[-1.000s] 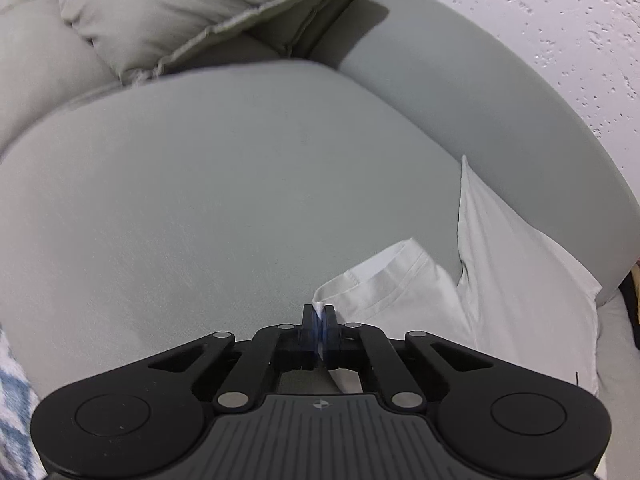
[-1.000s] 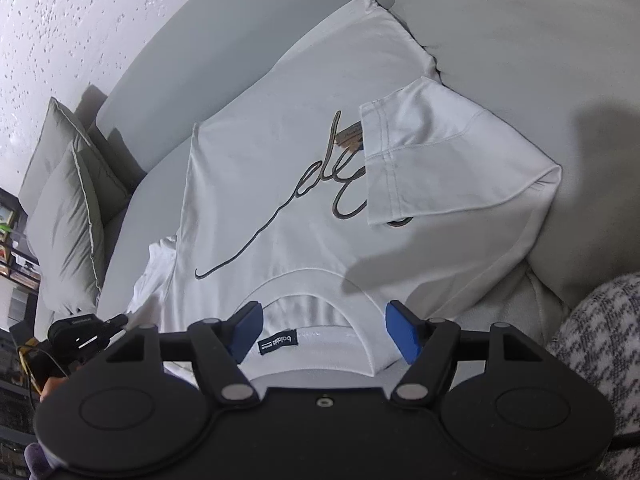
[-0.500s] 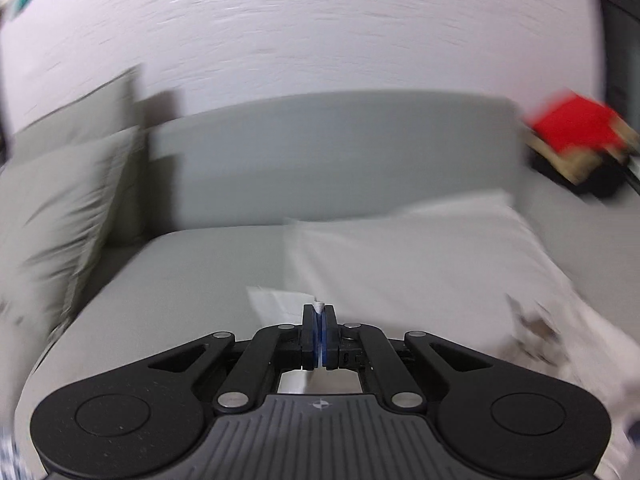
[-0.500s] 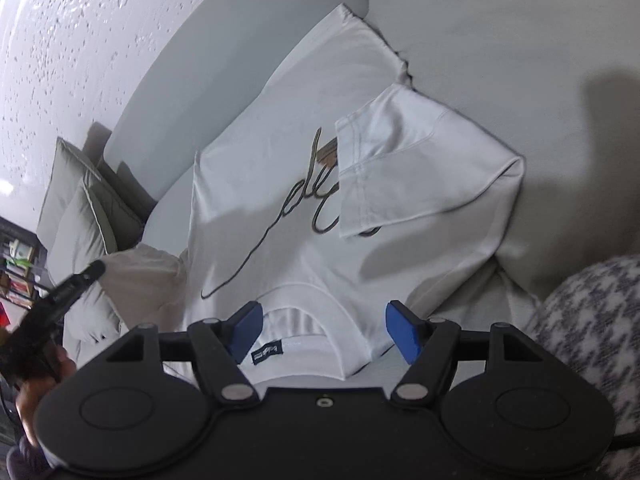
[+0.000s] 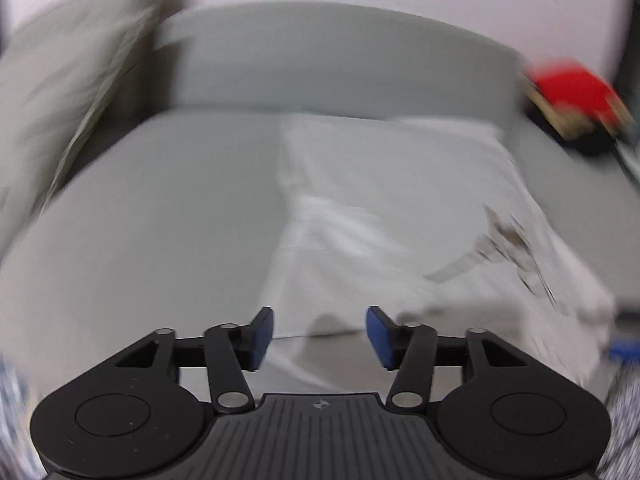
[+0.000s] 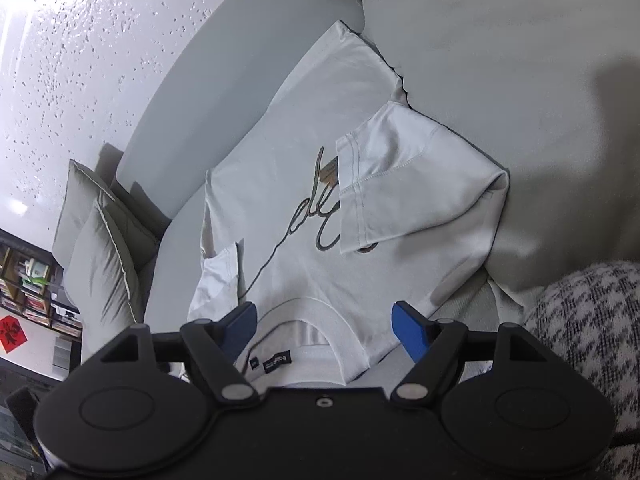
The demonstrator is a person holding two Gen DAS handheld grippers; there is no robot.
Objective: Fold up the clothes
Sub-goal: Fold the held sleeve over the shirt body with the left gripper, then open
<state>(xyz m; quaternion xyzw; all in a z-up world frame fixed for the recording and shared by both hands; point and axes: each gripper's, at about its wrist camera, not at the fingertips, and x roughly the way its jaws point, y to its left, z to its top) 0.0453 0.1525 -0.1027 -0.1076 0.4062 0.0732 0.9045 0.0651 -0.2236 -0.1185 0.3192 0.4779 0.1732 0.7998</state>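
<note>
Left wrist view, blurred: left gripper (image 5: 318, 334) jaws opening, nothing between pads; white T-shirt (image 5: 400, 216) lies on grey sofa (image 5: 160, 216).
Right wrist view: right gripper (image 6: 322, 330) jaws opening above collar, gripping nothing. Both sleeves folded inward; body fold left.

The T-shirt (image 6: 288, 184) is spread flat on the seat of the sofa (image 6: 500, 60), with its collar (image 6: 304, 312) turned toward the near edge of the seat and its hem laid against the sofa backrest (image 6: 240, 80). One sleeve (image 6: 400, 184) is folded inward onto the T-shirt's chest, over part of the printed lettering (image 6: 320, 208). The other sleeve (image 6: 218, 280) is folded in along the opposite side of the T-shirt. Two cushions (image 6: 100, 248) are propped at the end of the sofa beyond that side. A bookshelf (image 6: 24, 292) is placed behind the cushions. A patterned fabric (image 6: 588, 340) is seen beside the T-shirt's near corner.
</note>
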